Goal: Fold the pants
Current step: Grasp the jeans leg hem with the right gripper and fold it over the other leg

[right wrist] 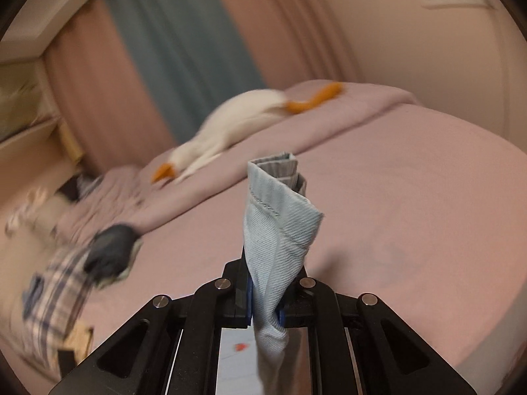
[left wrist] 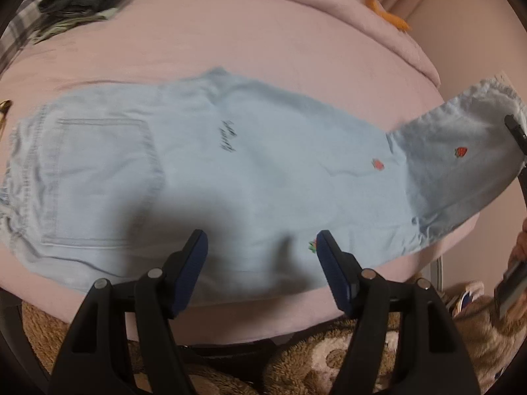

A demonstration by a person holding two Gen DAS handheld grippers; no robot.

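Light blue denim pants point(left wrist: 230, 171) lie flat across the pink bed point(left wrist: 263, 42), waistband and back pocket at the left, small strawberry patches toward the right. Their leg end point(left wrist: 461, 138) is lifted off the bed at the right. My left gripper point(left wrist: 262, 247) hovers open above the pants' near edge, nothing between its blue pads. In the right wrist view my right gripper point(right wrist: 265, 309) is shut on the bunched pants hem point(right wrist: 280, 217), which stands up between its fingers. Part of the right gripper point(left wrist: 517, 138) shows at the left wrist view's right edge.
A pile of dark and plaid clothes point(left wrist: 66, 3) lies at the bed's far left, seen as clothes point(right wrist: 82, 270) in the right wrist view. A white goose plush point(right wrist: 230, 128) rests on the folded pink cover. A brown fluffy rug point(left wrist: 329, 355) lies beside the bed. Curtains point(right wrist: 184, 49) hang behind.
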